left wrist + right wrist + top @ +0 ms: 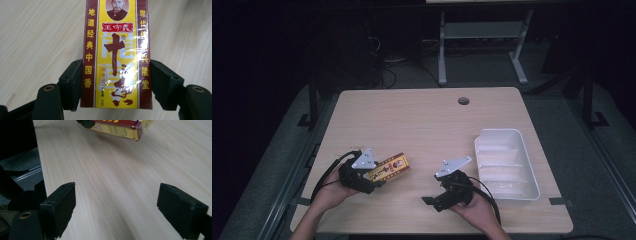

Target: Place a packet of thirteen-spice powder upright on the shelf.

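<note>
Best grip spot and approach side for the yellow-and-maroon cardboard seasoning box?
Clamp the yellow-and-maroon cardboard seasoning box across its narrow width, on the two long maroon side faces near one end, coming in along its length. Those faces are flat and parallel, so the pads seat squarely. The left gripper holds it exactly that way; the printed top is too wide. The right gripper is open with nothing between its jaws.
</note>
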The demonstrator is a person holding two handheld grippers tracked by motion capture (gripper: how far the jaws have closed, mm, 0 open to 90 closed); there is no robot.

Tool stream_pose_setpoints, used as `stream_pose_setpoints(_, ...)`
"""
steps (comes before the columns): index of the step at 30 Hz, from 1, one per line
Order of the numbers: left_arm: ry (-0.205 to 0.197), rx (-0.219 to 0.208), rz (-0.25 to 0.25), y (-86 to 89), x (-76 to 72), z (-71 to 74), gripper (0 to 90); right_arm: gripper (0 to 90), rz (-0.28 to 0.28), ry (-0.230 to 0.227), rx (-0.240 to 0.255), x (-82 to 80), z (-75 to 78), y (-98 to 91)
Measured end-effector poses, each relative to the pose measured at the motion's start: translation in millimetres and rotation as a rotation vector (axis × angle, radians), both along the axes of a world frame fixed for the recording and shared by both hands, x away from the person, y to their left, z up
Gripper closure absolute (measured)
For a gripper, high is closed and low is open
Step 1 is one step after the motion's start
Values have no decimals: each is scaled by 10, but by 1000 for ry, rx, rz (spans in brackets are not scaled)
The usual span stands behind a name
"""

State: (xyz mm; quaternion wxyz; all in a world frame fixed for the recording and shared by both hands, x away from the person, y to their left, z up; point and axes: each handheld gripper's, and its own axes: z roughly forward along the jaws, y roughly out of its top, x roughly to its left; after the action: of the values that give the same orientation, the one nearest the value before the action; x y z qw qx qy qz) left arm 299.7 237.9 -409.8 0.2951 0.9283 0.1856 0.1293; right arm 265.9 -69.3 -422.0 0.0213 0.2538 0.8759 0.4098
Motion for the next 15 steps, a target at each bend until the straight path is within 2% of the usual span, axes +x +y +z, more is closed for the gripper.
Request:
stream_pose_setpoints(9,-33,-25,1,-177,-130,-3,327,153,-30,9,11,24,8,-22)
stream_pose_setpoints(11,-45,-40,5,-209,-173,0,327,156,-37,7,15,27,13,-28)
stream_pose_setpoints(15,-59,-42,6,-275,-258,-19,326,184,-43,5,32,32,28,-28)
